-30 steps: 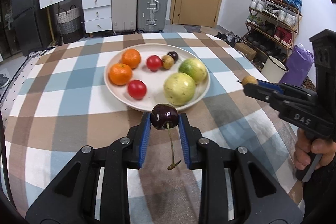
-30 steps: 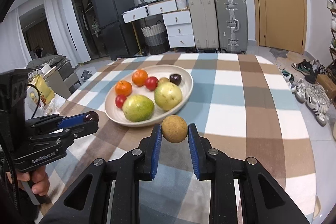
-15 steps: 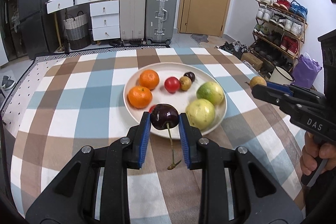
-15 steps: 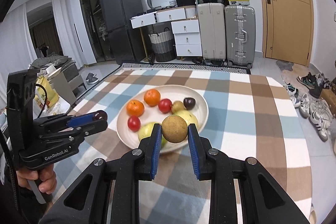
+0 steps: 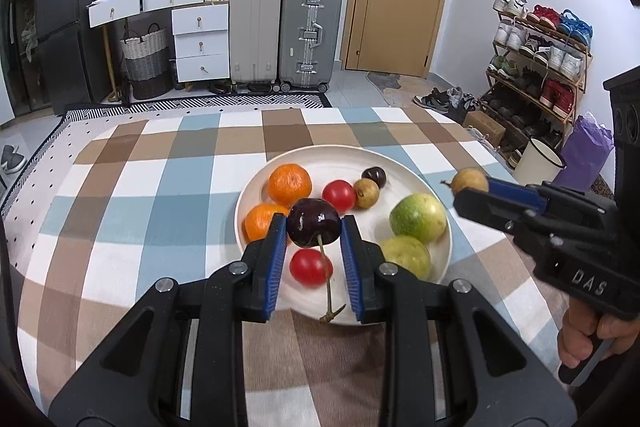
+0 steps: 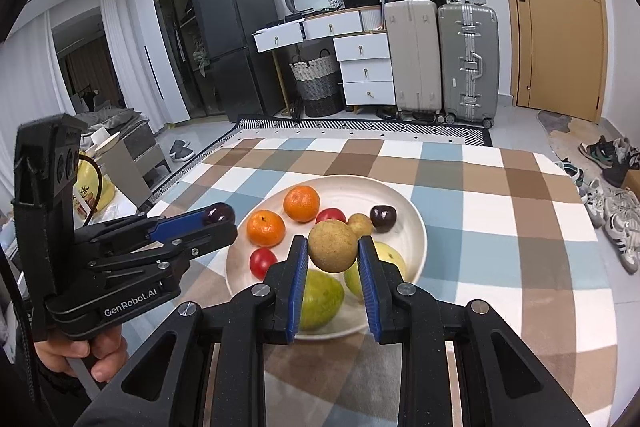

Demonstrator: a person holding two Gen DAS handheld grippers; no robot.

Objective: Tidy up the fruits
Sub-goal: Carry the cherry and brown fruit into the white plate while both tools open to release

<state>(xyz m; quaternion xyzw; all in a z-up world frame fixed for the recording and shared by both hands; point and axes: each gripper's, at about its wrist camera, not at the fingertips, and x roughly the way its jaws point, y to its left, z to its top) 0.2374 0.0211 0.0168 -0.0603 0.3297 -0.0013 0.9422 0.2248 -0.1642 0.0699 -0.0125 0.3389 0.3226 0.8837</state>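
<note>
Left tool (image 5: 313,229) grips cherry (image 5: 313,222) (stem dangling).

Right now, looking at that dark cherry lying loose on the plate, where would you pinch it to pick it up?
Pinch the loose cherry across its round body, coming down from above. Its far side, toward the plate rim, is open, but a small brown fruit sits close beside it, so set the fingers clear of that neighbour.

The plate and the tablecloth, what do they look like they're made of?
Plate: probably matte ceramic or melamine; cream, even surface, no sharp glare. Tablecloth: looks like woven fabric; printed brown, blue and white checks, dull finish, draping softly over the table edge.
</note>
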